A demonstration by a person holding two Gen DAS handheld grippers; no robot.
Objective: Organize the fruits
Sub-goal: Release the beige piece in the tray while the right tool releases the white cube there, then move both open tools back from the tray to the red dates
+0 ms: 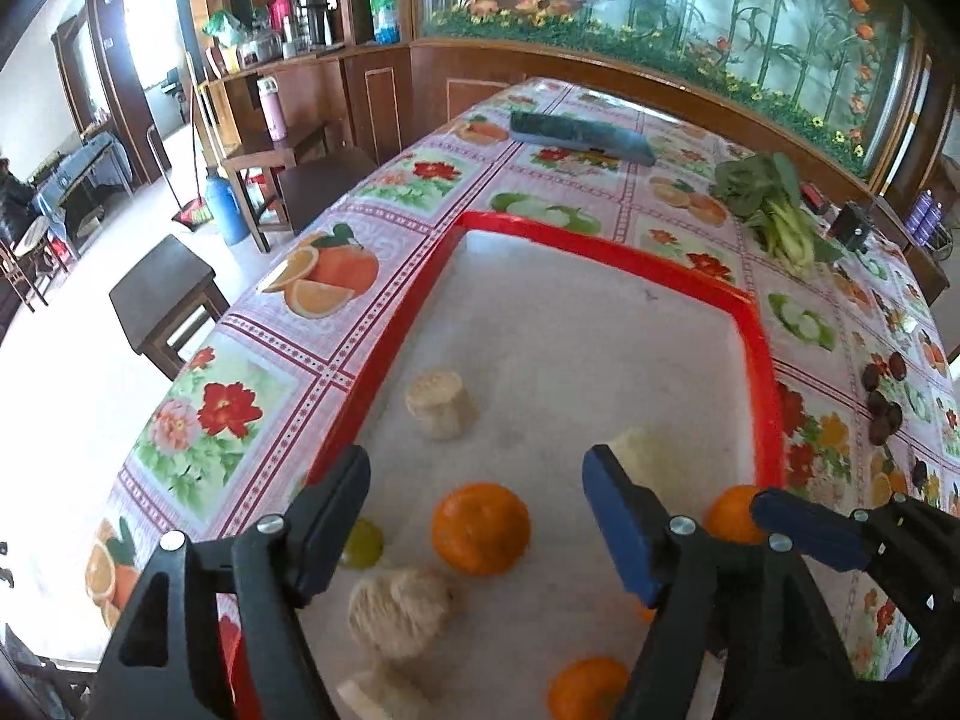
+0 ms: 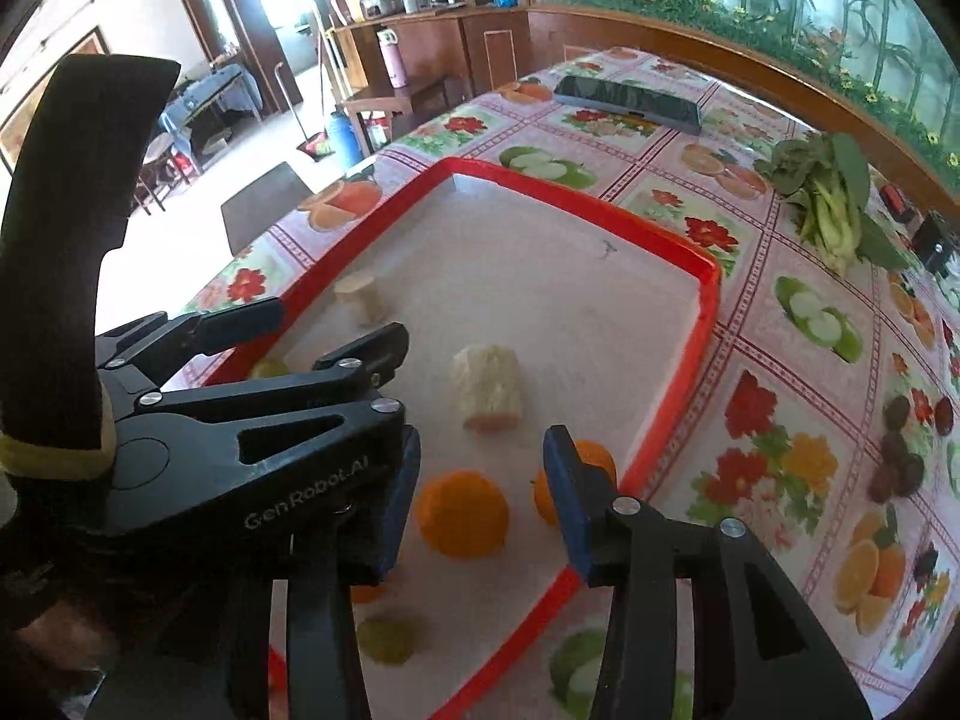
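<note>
Hovering over red tray (image 1: 765,360), left gripper (image 1: 474,516) and right gripper (image 2: 480,492) agape, empty, dark fruits (image 2: 906,450) clearer rightward

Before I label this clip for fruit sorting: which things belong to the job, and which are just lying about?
Job: oranges, green fruit, red tray, left gripper, right gripper.
Lying about: corn pieces, leafy greens, dark case, dark round fruits outside the tray.
</note>
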